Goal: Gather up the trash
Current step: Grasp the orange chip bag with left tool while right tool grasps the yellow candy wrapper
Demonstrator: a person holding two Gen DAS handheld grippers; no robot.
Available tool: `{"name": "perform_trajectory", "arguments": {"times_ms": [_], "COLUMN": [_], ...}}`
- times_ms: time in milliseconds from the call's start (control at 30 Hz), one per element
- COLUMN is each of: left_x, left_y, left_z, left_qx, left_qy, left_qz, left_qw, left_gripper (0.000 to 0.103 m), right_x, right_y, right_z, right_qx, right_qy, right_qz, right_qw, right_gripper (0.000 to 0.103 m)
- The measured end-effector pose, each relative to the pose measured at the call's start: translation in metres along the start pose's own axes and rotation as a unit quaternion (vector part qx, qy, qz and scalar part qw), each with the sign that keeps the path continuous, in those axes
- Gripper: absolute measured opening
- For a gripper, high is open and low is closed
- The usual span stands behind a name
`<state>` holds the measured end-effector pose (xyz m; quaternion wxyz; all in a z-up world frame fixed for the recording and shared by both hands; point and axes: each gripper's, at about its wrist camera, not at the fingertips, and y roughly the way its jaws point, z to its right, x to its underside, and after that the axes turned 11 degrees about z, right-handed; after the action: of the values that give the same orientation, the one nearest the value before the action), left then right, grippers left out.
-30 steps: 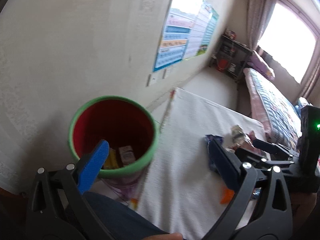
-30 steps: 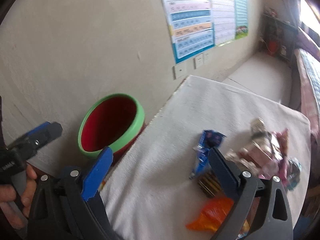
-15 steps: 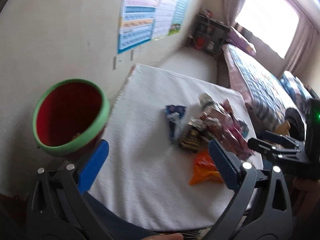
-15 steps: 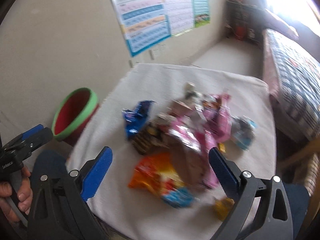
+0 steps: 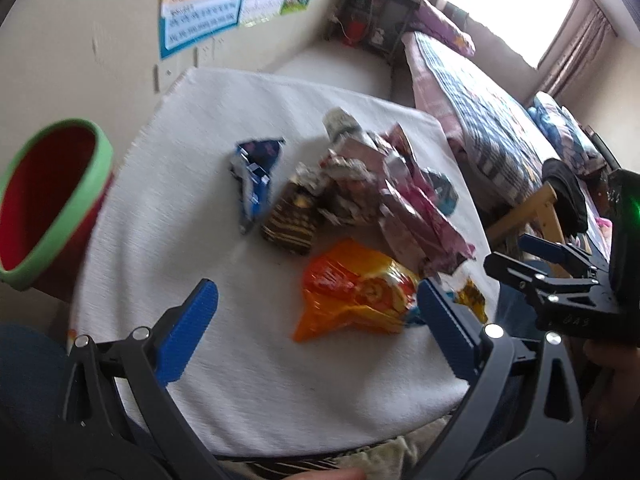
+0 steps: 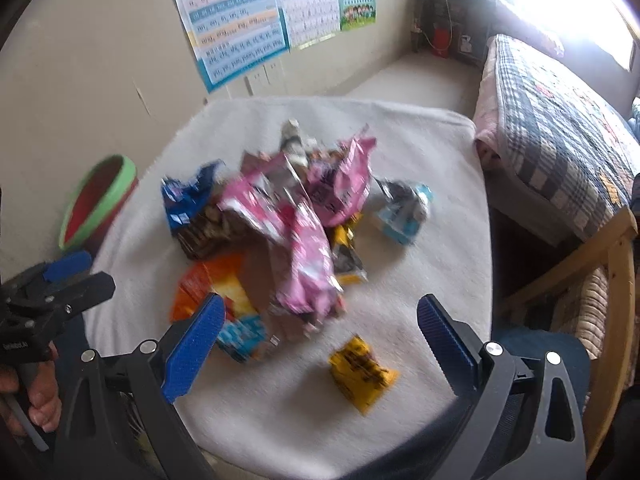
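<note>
A pile of snack wrappers lies on a white cloth-covered table (image 5: 168,208): an orange bag (image 5: 356,292), a blue wrapper (image 5: 256,176), a brown packet (image 5: 292,220), pink wrappers (image 6: 304,240) and a small yellow packet (image 6: 362,372). A red bin with a green rim (image 5: 48,200) stands at the table's left edge, also in the right wrist view (image 6: 98,204). My left gripper (image 5: 316,336) is open and empty above the table's near side, just short of the orange bag. My right gripper (image 6: 320,340) is open and empty over the pile's near side.
A bed with a plaid quilt (image 6: 560,120) and wooden frame stands to the right. Posters (image 6: 236,28) hang on the wall behind the table. A dark shelf (image 5: 380,28) stands in the far corner. A light-blue packet (image 6: 404,212) lies right of the pile.
Both grippers swung right, away from the bin and toward the wrapper pile. The bin moved to the left edge of both views. Both jaws stayed open and empty.
</note>
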<state>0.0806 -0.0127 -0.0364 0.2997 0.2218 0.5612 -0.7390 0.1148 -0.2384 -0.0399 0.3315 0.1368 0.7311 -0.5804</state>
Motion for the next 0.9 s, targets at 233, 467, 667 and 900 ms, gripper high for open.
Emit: {"name": "perform_trajectory", "arguments": {"times_ms": [233,467,667,900], "left_x": [0.015,0.017,0.023,0.027], "left_y": [0.026,0.049,0.067,0.08], "left_z": [0.016,0.023,0.023,0.015], "left_qx": [0.014,0.011,0.02,0.042], "left_qy": [0.024,0.044,0.05,0.024], "left_qz": [-0.048,-0.077,-0.102,-0.119], "left_qw": [0.9985,0.996,0.9933,0.9918], "left_gripper": [0.098,0.098,0.097,0.097], "right_x": [0.024,0.037,0.043,0.047], "right_y": [0.024,0.05,0.06,0.065], "right_z": [0.023,0.042,0.039,0.03], "right_qx": [0.009,-0.02,-0.027,-0.027], "right_qy": [-0.009,0.009,-0.006,-0.025], "right_qz": [-0.086,-0.155,-0.175,-0.179], "right_qw": [0.996,0.988,0.984,0.983], "right_gripper": [0.092,0.073,0.064,0.047]}}
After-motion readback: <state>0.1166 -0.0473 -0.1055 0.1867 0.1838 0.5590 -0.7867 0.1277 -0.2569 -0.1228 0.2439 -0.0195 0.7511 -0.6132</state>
